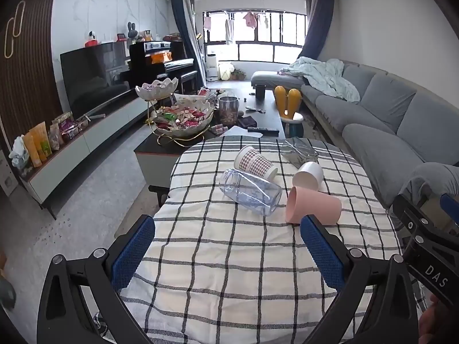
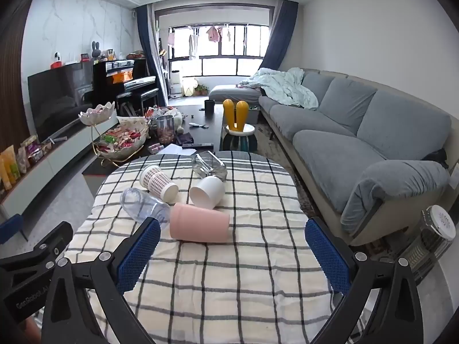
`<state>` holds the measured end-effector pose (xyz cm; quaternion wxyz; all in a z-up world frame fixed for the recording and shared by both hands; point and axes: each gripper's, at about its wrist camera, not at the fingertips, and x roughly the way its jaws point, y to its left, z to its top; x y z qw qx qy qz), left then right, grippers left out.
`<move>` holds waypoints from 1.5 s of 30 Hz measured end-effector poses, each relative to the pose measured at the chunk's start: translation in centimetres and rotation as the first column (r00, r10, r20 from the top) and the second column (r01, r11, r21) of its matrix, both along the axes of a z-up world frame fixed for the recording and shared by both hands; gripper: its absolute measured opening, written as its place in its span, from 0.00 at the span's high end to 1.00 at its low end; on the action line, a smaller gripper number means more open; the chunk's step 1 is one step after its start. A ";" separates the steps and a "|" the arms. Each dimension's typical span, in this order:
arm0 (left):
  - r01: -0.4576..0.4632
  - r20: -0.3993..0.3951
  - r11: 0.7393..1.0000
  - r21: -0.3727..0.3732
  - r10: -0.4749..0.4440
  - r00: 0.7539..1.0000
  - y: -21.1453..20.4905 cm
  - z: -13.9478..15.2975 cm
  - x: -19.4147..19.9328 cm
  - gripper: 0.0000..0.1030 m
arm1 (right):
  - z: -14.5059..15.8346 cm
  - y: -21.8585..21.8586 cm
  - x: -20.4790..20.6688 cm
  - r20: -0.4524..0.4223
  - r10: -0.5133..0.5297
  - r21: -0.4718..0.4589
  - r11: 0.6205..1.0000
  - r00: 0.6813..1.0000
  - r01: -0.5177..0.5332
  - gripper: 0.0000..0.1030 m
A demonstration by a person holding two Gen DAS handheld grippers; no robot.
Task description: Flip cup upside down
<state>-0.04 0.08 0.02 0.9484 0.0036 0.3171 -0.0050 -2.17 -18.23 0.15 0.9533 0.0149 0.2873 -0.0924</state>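
Note:
Several cups lie on their sides on the checked tablecloth (image 1: 229,258) (image 2: 243,272): a pink cup (image 1: 314,208) (image 2: 199,223), a white cup (image 1: 308,175) (image 2: 207,192), a houndstooth cup (image 1: 255,162) (image 2: 158,183), a clear bluish cup (image 1: 249,191) (image 2: 145,204) and a grey glass (image 1: 299,152) (image 2: 210,164). My left gripper (image 1: 228,249) is open and empty, short of the cups. My right gripper (image 2: 232,249) is open and empty, its left finger close to the pink cup's rim. The right gripper's body shows in the left wrist view (image 1: 424,235).
A dark coffee table (image 1: 266,114) with a snack bowl (image 1: 183,119) stands beyond the table. A grey sofa (image 2: 358,143) runs along the right. A TV (image 1: 91,77) and cabinet are left. A heater (image 2: 430,238) stands on the floor at right.

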 end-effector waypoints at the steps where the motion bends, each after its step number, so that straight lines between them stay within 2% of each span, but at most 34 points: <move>1: -0.006 0.002 1.000 0.003 0.006 1.000 0.0 0.0 -0.1 0.00 | 0.0 0.0 0.0 0.001 0.000 0.001 1.000 1.000 0.000 0.01; 6: -0.004 0.012 1.000 0.023 0.004 1.000 -0.4 0.0 -0.3 0.00 | -0.1 0.1 0.1 0.000 -0.002 0.004 1.000 1.000 0.002 0.01; 45: -0.001 0.003 1.000 0.016 0.001 1.000 0.0 -0.3 -0.3 0.00 | -0.3 0.3 0.1 -0.001 0.000 0.008 1.000 1.000 0.000 0.01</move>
